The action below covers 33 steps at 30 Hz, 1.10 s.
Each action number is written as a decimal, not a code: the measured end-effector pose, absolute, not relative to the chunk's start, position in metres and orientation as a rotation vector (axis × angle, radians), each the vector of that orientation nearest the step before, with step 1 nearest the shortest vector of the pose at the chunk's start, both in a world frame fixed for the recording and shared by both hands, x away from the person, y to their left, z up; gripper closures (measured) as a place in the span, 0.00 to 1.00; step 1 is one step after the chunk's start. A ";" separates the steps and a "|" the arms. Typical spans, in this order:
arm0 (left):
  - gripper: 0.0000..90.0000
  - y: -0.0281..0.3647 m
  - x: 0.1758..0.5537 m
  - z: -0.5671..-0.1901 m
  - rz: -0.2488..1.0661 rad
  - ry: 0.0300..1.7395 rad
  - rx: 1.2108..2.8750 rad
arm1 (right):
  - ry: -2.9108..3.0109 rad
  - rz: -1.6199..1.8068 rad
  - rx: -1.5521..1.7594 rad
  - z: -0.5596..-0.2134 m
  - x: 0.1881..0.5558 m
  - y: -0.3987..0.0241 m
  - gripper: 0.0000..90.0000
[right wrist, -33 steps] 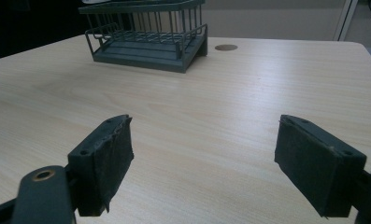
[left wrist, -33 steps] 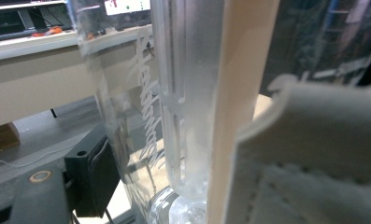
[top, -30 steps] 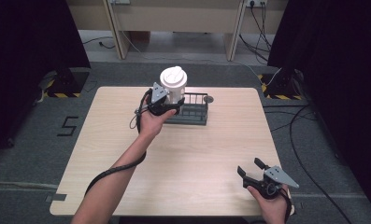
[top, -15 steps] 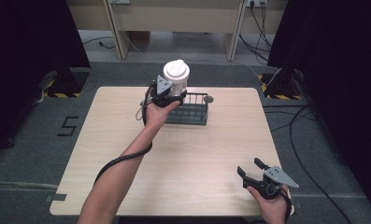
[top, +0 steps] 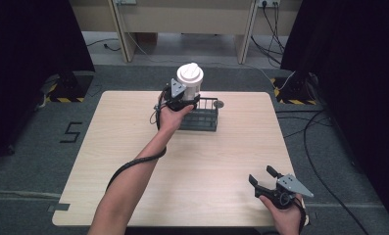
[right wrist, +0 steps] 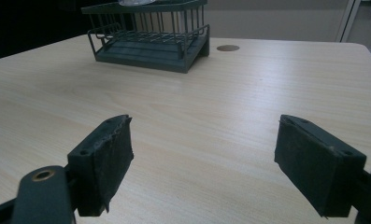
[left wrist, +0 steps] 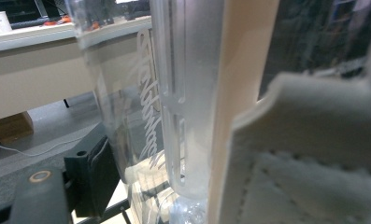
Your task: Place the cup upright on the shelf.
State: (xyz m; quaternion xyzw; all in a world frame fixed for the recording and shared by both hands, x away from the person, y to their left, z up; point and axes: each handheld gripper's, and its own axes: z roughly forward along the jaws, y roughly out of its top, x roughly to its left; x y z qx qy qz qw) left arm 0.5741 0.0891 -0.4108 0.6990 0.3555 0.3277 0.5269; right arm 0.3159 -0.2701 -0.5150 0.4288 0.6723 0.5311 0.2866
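Cup (top: 190, 81) | clamped in left hand-held gripper (top: 182, 98) | seemingly above rack (top: 202, 115)

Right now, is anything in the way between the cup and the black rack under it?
Nothing visible is. The left gripper holds the clear cup with the white lid right above the wire rack, whose open top looks empty in the high view.

A clear plastic cup (top: 189, 88) with a white lid (script lettering runs along its wall in the left gripper view) stands upright, held above the near left corner of a dark wire rack (top: 202, 115) at the tabletop's far middle.
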 end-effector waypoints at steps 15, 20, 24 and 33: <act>0.20 0.080 0.578 -0.428 0.770 0.874 1.700 | 1.798 1.415 1.138 -0.515 0.316 -0.270 0.22; 0.20 0.079 0.579 -0.436 0.764 0.894 1.711 | 1.796 1.418 1.139 -0.515 0.316 -0.270 0.22; 0.20 0.078 0.579 -0.441 0.760 0.907 1.721 | 1.797 1.418 1.139 -0.515 0.316 -0.270 0.22; 0.20 0.077 0.579 -0.446 0.751 0.923 1.725 | 1.798 1.416 1.136 -0.515 0.316 -0.270 0.22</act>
